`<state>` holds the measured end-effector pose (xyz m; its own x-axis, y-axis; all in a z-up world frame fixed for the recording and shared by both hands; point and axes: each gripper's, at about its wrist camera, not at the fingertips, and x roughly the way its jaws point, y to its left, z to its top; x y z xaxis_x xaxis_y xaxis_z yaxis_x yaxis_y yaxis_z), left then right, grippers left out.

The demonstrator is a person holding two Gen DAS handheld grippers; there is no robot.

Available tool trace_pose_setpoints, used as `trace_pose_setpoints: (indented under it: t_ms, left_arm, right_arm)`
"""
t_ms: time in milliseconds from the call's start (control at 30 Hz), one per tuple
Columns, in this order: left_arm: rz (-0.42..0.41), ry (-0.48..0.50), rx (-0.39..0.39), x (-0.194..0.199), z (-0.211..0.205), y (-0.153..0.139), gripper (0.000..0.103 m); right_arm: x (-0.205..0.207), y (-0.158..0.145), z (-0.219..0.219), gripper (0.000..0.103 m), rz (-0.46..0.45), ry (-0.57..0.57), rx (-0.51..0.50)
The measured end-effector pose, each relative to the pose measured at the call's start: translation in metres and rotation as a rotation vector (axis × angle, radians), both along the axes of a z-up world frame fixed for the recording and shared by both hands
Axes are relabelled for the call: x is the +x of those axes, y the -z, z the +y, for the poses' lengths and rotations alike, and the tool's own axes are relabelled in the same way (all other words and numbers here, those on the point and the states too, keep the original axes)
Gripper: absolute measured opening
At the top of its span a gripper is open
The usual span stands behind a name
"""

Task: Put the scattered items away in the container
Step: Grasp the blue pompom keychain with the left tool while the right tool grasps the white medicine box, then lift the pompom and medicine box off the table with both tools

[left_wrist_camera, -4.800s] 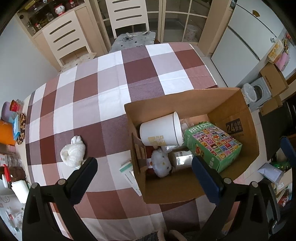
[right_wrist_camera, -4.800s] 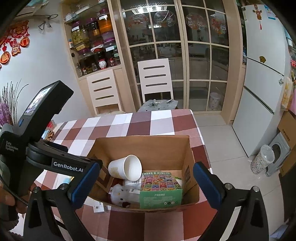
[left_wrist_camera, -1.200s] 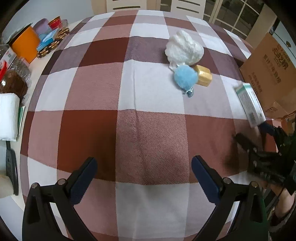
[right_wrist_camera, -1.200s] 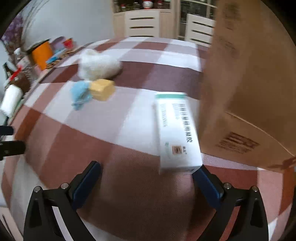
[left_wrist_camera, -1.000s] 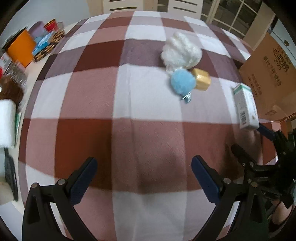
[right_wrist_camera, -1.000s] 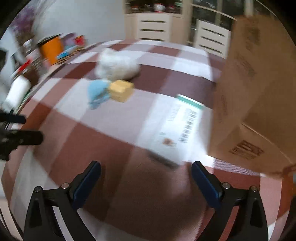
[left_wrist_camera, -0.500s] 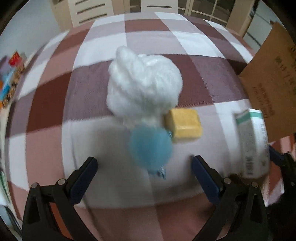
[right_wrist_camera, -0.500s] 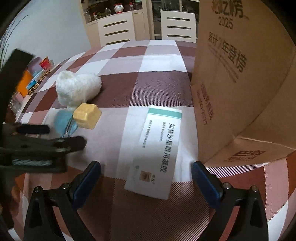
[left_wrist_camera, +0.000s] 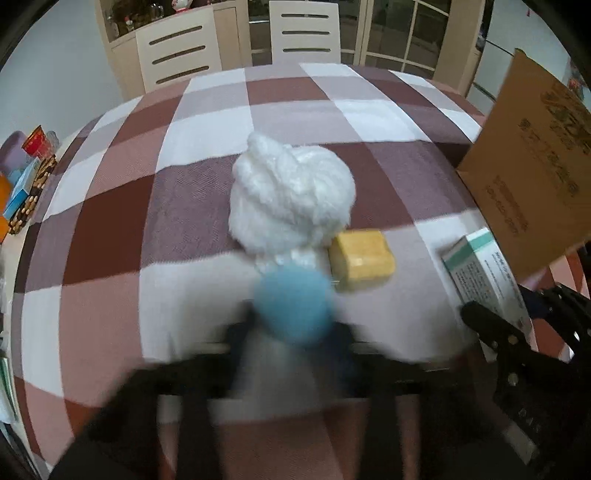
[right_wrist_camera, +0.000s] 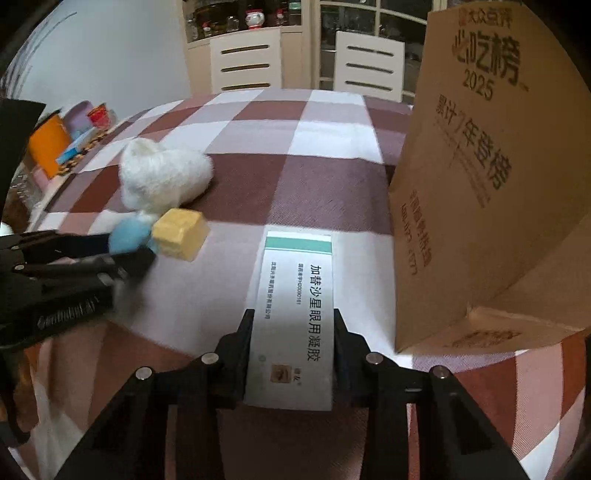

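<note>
A blue pompom [left_wrist_camera: 293, 306] lies in front of a white plush toy [left_wrist_camera: 291, 195] and beside a yellow block [left_wrist_camera: 360, 258] on the checked tablecloth. My left gripper [left_wrist_camera: 293, 334] is blurred, its jaws closing on the pompom from both sides. The right wrist view also shows the left gripper [right_wrist_camera: 127, 254] with the pompom [right_wrist_camera: 129, 232] at its tips. My right gripper [right_wrist_camera: 292, 317] has its jaws closing, pads against the long sides of a flat white medicine box [right_wrist_camera: 295, 295]. The open cardboard box [right_wrist_camera: 480, 184] stands just right of it.
The cardboard box [left_wrist_camera: 535, 177] walls off the right side. An orange container [right_wrist_camera: 48, 144], cans and packets crowd the table's left edge. Two white chairs [left_wrist_camera: 303, 33] stand behind the far edge. The yellow block [right_wrist_camera: 181, 232] and plush toy [right_wrist_camera: 166, 177] lie between the grippers.
Both grippers went from wide open to closed: the left came forward onto the blue pompom, the right closed on the white medicine box.
</note>
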<state>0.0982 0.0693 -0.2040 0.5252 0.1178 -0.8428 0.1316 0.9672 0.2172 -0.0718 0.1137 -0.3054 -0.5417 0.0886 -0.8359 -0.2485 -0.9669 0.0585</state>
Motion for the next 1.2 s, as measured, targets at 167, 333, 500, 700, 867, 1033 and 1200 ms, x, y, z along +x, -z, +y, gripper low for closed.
trace_pose_setpoints:
  t_ms: [167,333,500,700,867,1033,1200]
  left_arm:
    - [0.017,0.024,0.012,-0.034,0.003,0.002,0.019]
    - [-0.021,0.039,0.093,-0.086,0.0,0.009,0.019]
    - [-0.115,0.005,0.091,-0.095,0.003,0.01,0.033]
    - [-0.179,-0.116,0.11,-0.085,0.024,0.011,0.103]
    - [-0.131,-0.14,0.018,-0.067,0.038,0.01,0.103]
    - [-0.166,-0.107,0.016,-0.057,0.035,0.011,0.103]
    - [-0.14,-0.113,0.023,-0.055,0.032,0.011,0.103]
  right_arm:
    - [0.036,-0.002,-0.007,0.037,-0.028,-0.067,-0.042]
    - [0.081,-0.003,-0.017,0.037,-0.03,-0.12,-0.02]
    - [0.088,-0.002,-0.02,0.04,-0.004,-0.143,0.009]
    - [0.083,0.001,-0.03,0.075,-0.009,-0.196,0.007]
    - [0.079,0.002,-0.035,0.083,-0.01,-0.198,0.004]
    - [0.075,0.002,-0.035,0.083,-0.021,-0.195,0.002]
    - [0.072,0.002,-0.034,0.083,-0.039,-0.189,-0.007]
